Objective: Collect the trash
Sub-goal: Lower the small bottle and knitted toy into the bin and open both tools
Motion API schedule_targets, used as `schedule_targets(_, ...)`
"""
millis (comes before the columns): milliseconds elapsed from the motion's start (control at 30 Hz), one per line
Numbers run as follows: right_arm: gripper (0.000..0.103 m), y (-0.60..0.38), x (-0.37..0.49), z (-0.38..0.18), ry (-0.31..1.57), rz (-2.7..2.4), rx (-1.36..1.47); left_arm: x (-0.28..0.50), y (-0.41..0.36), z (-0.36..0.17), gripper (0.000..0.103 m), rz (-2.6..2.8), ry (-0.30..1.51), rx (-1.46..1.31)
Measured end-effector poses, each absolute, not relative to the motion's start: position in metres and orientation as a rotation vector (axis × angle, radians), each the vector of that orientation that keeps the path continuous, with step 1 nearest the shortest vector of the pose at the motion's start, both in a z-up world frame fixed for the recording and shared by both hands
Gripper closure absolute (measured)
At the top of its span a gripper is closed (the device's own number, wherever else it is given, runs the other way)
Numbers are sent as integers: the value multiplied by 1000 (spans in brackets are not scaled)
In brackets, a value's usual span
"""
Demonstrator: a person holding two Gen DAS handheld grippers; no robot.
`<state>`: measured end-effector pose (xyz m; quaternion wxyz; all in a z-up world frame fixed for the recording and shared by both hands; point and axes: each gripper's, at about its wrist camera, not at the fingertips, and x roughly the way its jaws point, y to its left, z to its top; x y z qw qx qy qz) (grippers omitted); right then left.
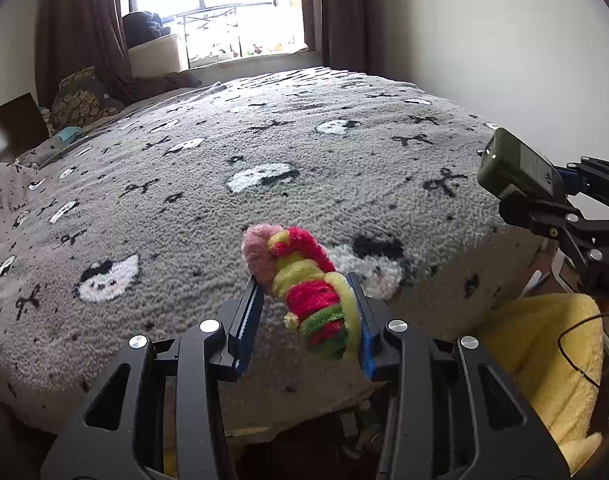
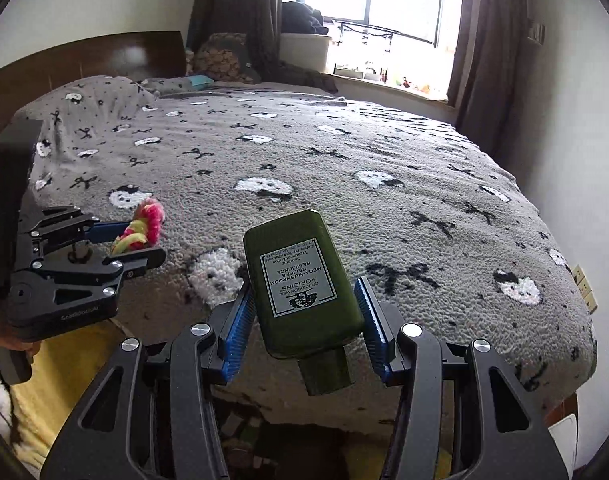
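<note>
Bottle [image 2: 300, 280] lies lengthwise between right tool [image 2: 304, 320] pads, cap toward camera.

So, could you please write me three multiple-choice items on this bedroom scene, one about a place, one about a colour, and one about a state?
1. Where is the window relative to the bed?
A. Beyond the bed's far side
B. Under the bed
C. No window is visible

2. What colour is the bottle in the right tool?
A. White
B. Dark green
C. Orange

3. What is the state of the left tool?
A. Open and empty
B. Shut on a fuzzy plush toy
C. Shut on a bottle

Answers:
1. A: the window shines past the far edge of the grey patterned blanket.
2. B: the bottle, with a white label, is dark green between the right tool pads.
3. B: the left tool pads press on the pink, yellow and green plush toy, held above the blanket.
</note>
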<state>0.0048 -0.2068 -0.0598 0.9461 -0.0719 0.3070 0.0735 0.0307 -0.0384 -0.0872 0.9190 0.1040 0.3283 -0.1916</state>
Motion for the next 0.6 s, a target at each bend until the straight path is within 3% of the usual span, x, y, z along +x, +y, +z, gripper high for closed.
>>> schedule_targets(300, 53, -203, -27, -98, 701, 175, -106, -25, -33, -125, 64, -406, 730, 202)
schedule_targets(600, 53, -193, -30, -155, 855, 214, -92, -45, -28, -187, 64, -409, 896, 192)
